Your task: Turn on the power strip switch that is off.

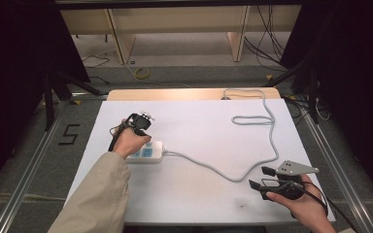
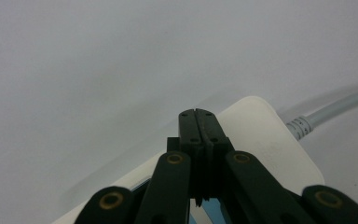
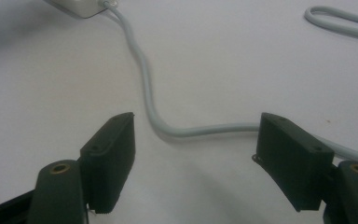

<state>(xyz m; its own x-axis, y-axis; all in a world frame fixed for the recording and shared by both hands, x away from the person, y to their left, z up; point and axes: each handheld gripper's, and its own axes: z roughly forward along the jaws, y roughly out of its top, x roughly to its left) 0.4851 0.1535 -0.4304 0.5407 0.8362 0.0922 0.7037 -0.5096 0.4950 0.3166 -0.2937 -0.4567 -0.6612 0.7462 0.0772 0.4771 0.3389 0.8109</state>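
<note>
Left tongs (image 2: 199,122): mine, jaws pressed flat together with nothing between them, tips poised over the top of the power strip (image 1: 146,152), as though to press one of its blue switches.
Right tongs (image 3: 196,140): mine, jaws standing wide apart and holding nothing; they hover near the desk's front right corner, aimed along the cable.
Power strip: white, lying flat on the left half of the desk (image 1: 199,194), just under my left hand (image 1: 128,141); blue panels show on its upper face.
Cable (image 1: 233,175): grey, leaves the strip's right end, sags toward my right tongs, then climbs and loops near the far edge.
Step in hand (judged): pressing a switch on the strip with the closed tips.
How to do it well: I should keep the jaws closed so the tips act as one blunt finger, come down squarely on the switch's centre, and push straight down rather than sideways, since the light strip could slide.
Support: my right tongs could steady the cable if the strip shifts.
</note>
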